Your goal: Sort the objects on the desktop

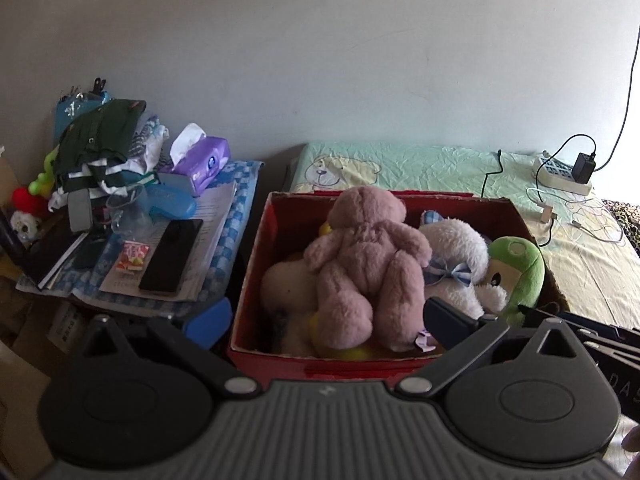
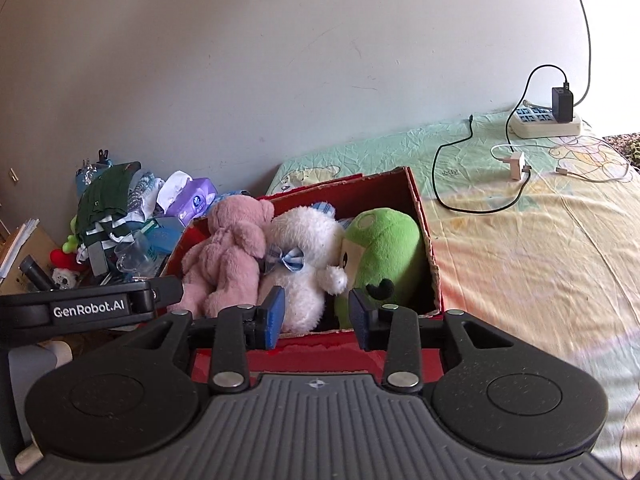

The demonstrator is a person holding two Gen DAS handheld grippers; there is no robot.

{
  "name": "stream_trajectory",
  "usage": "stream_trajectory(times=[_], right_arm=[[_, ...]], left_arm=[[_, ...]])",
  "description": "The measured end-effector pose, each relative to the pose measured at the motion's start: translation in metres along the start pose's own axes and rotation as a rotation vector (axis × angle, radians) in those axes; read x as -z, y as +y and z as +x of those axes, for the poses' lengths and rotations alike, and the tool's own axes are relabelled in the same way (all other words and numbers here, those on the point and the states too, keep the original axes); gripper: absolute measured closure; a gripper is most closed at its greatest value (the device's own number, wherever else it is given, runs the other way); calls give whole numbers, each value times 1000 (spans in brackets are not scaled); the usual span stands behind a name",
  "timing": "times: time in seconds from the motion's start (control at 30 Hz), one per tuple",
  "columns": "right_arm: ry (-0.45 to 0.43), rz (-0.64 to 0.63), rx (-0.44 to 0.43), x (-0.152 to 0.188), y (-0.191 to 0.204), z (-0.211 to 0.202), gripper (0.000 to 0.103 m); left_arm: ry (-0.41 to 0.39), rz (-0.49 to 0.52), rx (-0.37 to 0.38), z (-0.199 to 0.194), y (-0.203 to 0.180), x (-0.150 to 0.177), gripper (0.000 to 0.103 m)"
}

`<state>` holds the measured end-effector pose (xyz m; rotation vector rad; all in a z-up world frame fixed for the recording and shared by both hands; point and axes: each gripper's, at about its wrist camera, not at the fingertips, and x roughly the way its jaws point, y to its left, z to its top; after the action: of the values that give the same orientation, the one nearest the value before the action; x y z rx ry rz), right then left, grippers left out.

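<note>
Crowding the red box: pink bear, white plush, green plush.

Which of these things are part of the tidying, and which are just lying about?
Part of the job: red box, pink bear, white plush, green plush, left gripper, right gripper, both open.

Lying about: tissue pack, phone, clothes, power strip, bedsheet.

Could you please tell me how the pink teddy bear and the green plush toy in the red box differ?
The pink teddy bear is pink all over and shows its back; the green plush toy has a green hood round a white face. The bear lies on top of other toys; the green one sits in the box's corner. Both are soft toys in the red box.
</note>
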<state>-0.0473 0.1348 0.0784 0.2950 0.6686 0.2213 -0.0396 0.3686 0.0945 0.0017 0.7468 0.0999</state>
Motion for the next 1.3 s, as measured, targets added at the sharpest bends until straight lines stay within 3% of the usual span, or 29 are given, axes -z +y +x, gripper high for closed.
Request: stream_trajectory(times=[0.07,0.13,0.57,0.83,1.03,1.3], right_arm=[[10,-18,17,0,1,-2,57],[2,-36,29,0,0,-6,38],[18,-97,24,-9,-42,-40,30],[-6,-178,93,-22,-61,-52,23],[5,-161,74,-31,-67,-52,19],[61,-185,44,-31,-49,-39,19]], left_arm=[[16,-10,-6,-1,-2,1,0],[28,-27,-13,-1,-4,3,0],[108,-80,2,-10,-60,16,0],[110,-56,-91,-20,-99,21,0],[125,-77,-155,-27,-100,23,0],[156,-123,-238,-41,-69,26,0]])
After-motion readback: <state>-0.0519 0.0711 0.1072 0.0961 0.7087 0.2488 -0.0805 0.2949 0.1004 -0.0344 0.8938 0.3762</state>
